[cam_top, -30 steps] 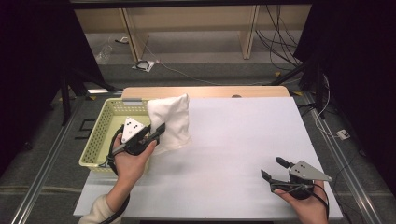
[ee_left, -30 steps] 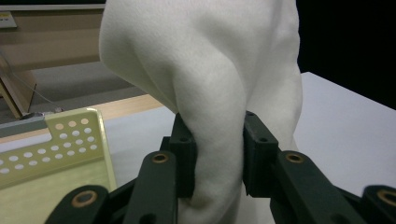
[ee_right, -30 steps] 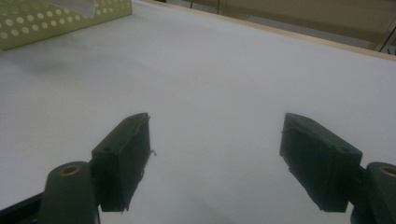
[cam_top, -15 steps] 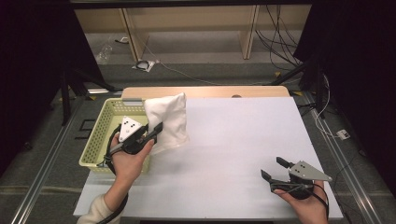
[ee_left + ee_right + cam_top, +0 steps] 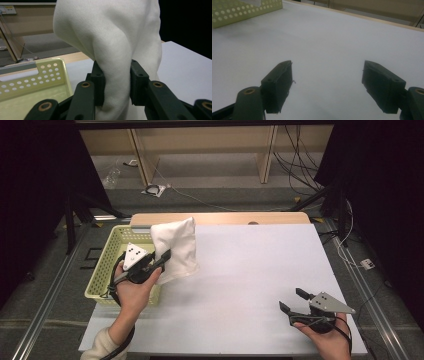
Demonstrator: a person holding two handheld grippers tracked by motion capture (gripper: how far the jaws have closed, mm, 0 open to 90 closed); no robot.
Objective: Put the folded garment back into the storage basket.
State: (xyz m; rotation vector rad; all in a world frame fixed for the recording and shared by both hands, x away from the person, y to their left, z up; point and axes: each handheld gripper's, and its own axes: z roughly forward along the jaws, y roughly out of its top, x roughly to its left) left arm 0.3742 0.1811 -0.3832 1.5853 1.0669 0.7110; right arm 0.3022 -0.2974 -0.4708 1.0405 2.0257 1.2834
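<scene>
Basket: a pale yellow-green perforated plastic basket [image 5: 111,270] is sitting at the table's 9 o'clock edge, its holed wall also showing in the left gripper view [image 5: 32,80].

Left gripper: the left gripper [image 5: 156,261] is hovering over the basket's right rim, jaws pointing toward 2 o'clock and clenching a fold of cloth.

Cloth: a soft white fabric cloth [image 5: 176,247] is hanging lifted, bunched, between basket and table, its long axis running from 11 o'clock down to 5 o'clock. From the jaws it is spreading up and away toward 1 o'clock.

Key relation: the cloth is lying at about 10 o'clock from the right gripper and well apart from it, so the left hand is by far the nearer; any spreading-out is likely calling for the right one to cross the table.

Table: a white rectangular table top [image 5: 260,270] is lying bare between the two hands.

Right gripper: the right gripper [image 5: 292,301] is resting at 5 o'clock, jaws released and grasping nothing.

Views: the left gripper view is showing the pads [image 5: 98,82] pinching the cloth's thick fold; the high view is giving the cloth's whole outline instead.
</scene>
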